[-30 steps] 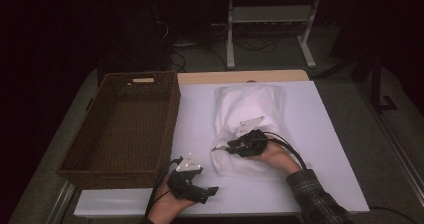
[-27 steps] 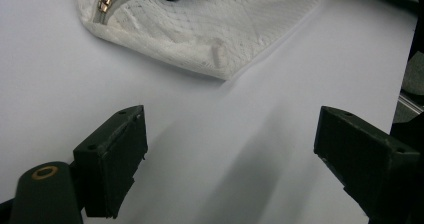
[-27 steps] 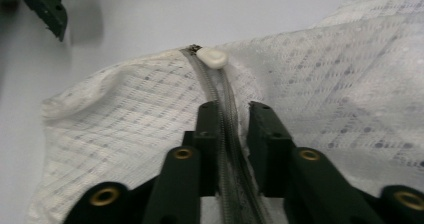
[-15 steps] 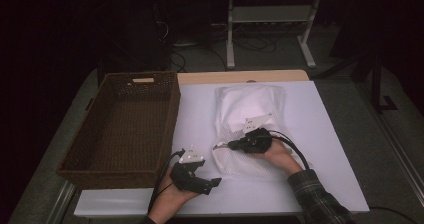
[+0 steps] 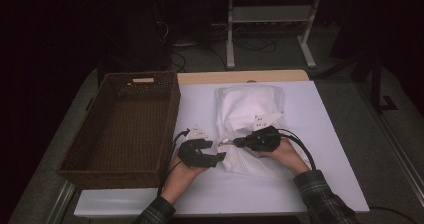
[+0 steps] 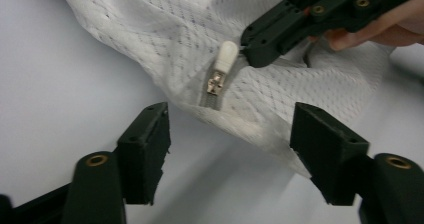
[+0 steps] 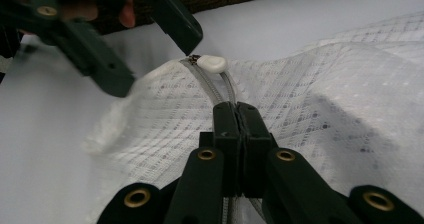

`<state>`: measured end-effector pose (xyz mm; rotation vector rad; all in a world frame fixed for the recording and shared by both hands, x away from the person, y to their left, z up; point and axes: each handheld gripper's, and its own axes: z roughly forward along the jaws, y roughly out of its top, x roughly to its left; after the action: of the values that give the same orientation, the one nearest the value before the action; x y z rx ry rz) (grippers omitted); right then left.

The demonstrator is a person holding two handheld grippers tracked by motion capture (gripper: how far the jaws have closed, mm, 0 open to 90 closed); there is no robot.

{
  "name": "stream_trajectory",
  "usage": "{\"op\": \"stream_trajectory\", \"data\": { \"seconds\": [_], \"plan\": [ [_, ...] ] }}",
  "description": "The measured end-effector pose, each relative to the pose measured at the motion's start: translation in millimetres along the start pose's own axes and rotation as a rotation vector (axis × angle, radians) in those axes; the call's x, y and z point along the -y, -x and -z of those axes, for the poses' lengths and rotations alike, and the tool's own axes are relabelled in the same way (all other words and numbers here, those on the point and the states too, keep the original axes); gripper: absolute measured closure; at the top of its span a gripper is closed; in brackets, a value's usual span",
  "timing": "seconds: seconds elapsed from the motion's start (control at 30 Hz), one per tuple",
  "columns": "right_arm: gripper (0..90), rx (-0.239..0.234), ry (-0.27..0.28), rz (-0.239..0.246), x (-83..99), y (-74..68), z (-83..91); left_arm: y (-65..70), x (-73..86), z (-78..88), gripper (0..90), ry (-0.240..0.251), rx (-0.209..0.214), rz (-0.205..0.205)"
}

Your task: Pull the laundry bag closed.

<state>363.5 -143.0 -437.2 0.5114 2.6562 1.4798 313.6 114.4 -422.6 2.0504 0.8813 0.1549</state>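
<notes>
A white mesh bag (image 5: 250, 106) lies on the white table top (image 5: 325, 134), its zipper pull (image 6: 226, 56) (image 7: 212, 63) at the near left corner. My right gripper (image 5: 225, 143) (image 7: 235, 116) is shut on the zipper track just behind the pull and holds that edge slightly raised. My left gripper (image 5: 217, 157) (image 6: 235, 134) faces it from the left. Its jaws have just been closing and still stand apart, with the bag's corner lying between them untouched. In the right gripper view the left gripper (image 7: 157, 66) hovers right at the pull.
A brown wicker basket (image 5: 172, 109) with nothing in it stands at the left, its long side against the white table top. Both forearms come in from the near edge. A metal stand (image 5: 270, 14) and cables sit on the dark floor beyond the table.
My left gripper has moved away from the near edge and to the right, up to the bag's corner. The right gripper has shifted a little with the bag's edge in it.
</notes>
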Motion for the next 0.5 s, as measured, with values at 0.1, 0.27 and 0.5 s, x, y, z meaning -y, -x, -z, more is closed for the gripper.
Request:
{"op": "stream_trajectory", "data": {
  "seconds": [0.1, 0.27, 0.5],
  "plan": [
    [88.4, -0.002, 0.007, -0.003, 0.4, 0.0, 2.2, -1.7, -0.9, -1.5, 40.3, 0.005, 0.005, 0.002],
    [88.4, -0.004, 0.021, -0.005, 1.1, 0.5, 5.9, -9.8, 0.3, -8.9, 50.7, -0.014, 0.028, -0.010],
    [88.4, -0.013, 0.027, -0.008, 2.1, 1.0, 7.1, -13.3, 0.1, -12.3, 67.7, -0.009, 0.024, -0.060]
  ]
}}
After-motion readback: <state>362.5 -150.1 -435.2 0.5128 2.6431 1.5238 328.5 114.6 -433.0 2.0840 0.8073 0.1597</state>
